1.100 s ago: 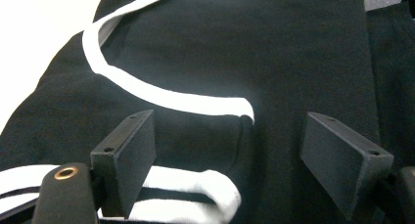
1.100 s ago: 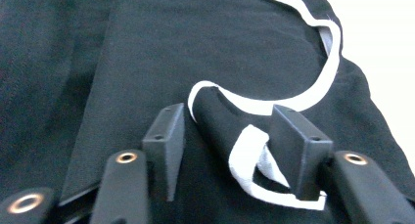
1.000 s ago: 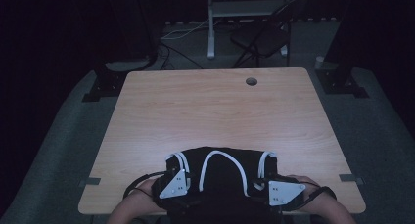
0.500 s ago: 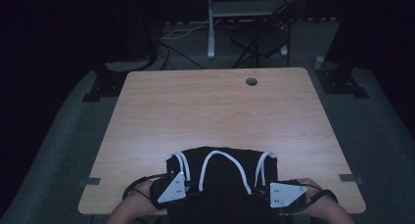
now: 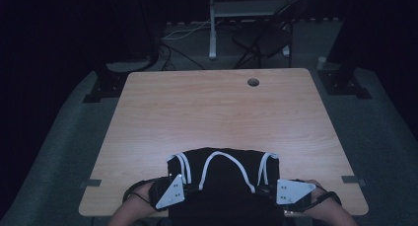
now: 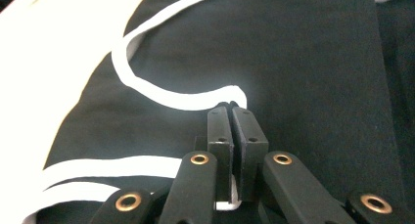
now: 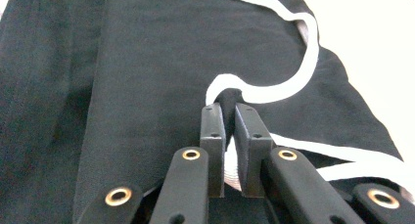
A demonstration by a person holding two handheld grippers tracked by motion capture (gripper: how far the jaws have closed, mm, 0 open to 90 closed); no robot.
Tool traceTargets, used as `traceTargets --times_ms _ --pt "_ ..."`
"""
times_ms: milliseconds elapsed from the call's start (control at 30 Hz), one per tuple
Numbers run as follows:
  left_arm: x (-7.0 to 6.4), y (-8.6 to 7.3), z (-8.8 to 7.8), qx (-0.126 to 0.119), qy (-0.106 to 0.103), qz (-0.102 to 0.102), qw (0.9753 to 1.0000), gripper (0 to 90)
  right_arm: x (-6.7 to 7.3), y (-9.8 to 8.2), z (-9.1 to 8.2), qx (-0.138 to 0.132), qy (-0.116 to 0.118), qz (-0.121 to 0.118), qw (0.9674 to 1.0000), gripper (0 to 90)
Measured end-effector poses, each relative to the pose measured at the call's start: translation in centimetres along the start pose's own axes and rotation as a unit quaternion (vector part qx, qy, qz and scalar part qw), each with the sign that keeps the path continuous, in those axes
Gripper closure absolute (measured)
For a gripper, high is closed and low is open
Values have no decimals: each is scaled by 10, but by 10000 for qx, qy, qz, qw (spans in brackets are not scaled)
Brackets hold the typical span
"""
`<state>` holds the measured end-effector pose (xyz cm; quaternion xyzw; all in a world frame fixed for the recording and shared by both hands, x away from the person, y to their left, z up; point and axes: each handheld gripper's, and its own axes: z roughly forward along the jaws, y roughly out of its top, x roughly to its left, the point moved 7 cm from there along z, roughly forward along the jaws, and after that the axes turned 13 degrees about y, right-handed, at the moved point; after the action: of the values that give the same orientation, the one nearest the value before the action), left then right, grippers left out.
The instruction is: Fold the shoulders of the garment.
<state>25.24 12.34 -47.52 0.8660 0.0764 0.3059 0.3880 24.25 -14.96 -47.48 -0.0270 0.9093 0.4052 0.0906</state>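
Tools (image 5: 185, 186) (image 5: 266, 190) both apparently pinch the white cord (image 6: 186, 100) on the black bag (image 5: 222, 186).

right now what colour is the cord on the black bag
White, against the black bag; the cord shows best in the left gripper view.

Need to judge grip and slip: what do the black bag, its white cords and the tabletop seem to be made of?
Black bag: apparently matte woven fabric, since a fine weave shows and it drapes softly. White cords: probably soft flat woven cotton or synthetic tape, curving limply; both grippers are shut on them. Table: light wood-grain surface, smooth with mild sheen, possibly laminate.
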Motion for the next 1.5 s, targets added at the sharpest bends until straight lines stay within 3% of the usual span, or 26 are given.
traceTargets --times_ms 500,600,700,800,933,1067,1100,1333,1433,1500 --pt "13 8 -21 -394 37 -313 9987 877 -3 10 -21 -423 -306 3 9986 838" --pt "14 7 -25 -435 -4 -366 9984 876 -3 12 -26 -549 -306 67 9980 838" --pt "13 6 -32 -573 -175 -521 9968 876 1 13 -32 -705 -281 84 9971 838" --pt "11 7 -36 -619 -281 -531 9963 876 3 14 -33 -758 -221 79 9968 838" --pt "7 5 -36 -519 -410 -462 9967 876 13 15 -32 -704 -7 59 9975 837" --pt "3 -1 -33 -299 -521 -395 9974 875 17 11 -27 -533 116 61 9985 837" --pt "1 -6 -30 -150 -536 -354 9978 874 19 5 -22 -391 160 59 9991 837" --pt "-2 -14 -24 113 -727 -380 9966 862 20 -10 -12 -109 280 213 9993 824" --pt "-4 -16 -24 184 -931 -445 9945 788 22 -14 -12 -132 443 327 9984 692" --pt "-2 -14 -23 236 -934 -592 9936 610 23 -14 -13 -251 514 339 9978 464"
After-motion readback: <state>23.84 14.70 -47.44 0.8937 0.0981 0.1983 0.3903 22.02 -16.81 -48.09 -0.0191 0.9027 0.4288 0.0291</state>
